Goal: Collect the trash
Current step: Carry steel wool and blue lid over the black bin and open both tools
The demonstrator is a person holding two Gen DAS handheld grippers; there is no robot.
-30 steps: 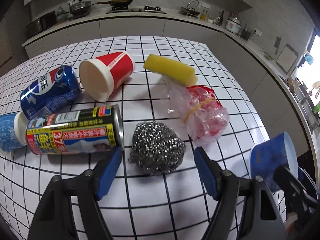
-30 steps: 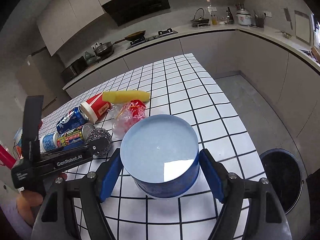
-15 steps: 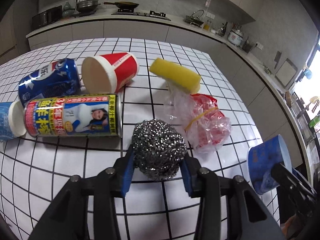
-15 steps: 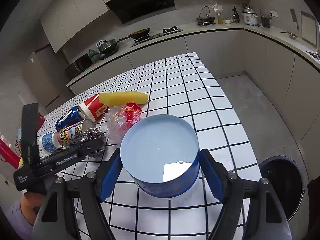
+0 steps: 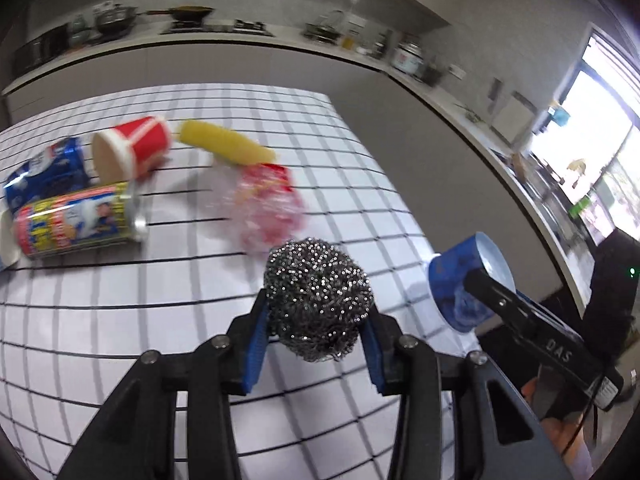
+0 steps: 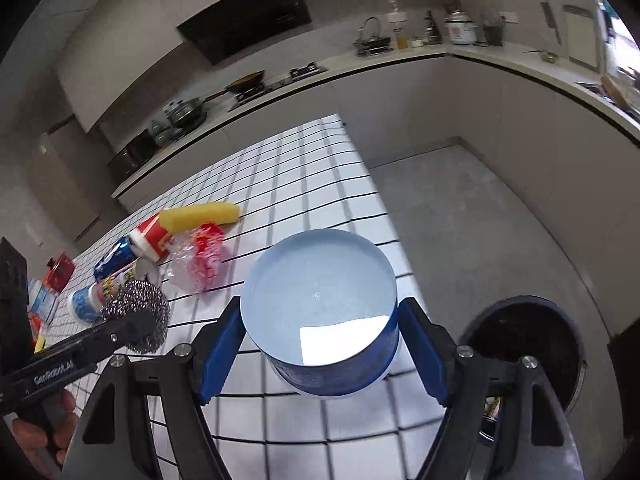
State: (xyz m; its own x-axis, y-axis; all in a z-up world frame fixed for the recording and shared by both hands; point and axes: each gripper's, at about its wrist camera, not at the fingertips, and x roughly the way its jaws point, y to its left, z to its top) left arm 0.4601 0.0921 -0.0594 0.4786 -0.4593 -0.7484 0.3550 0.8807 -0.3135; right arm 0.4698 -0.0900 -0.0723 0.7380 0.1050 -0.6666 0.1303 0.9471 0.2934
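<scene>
Right gripper (image 6: 320, 344): clamped on blue tub (image 6: 320, 312), interior holding white slip only, above counter's (image 6: 304, 200) right edge. Left gripper (image 5: 316, 328): clamped on steel scourer (image 5: 318, 300), raised off counter. Floor bin (image 6: 528, 344) right of tub, dark contents unclear.

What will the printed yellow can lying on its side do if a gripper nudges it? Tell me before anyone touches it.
The yellow can lies on its side on the tiled table, so a sideways nudge would likely roll it. The blue can and red cup lie close behind and may stop it. Its glossy metal looks slippery to pinch.
</scene>
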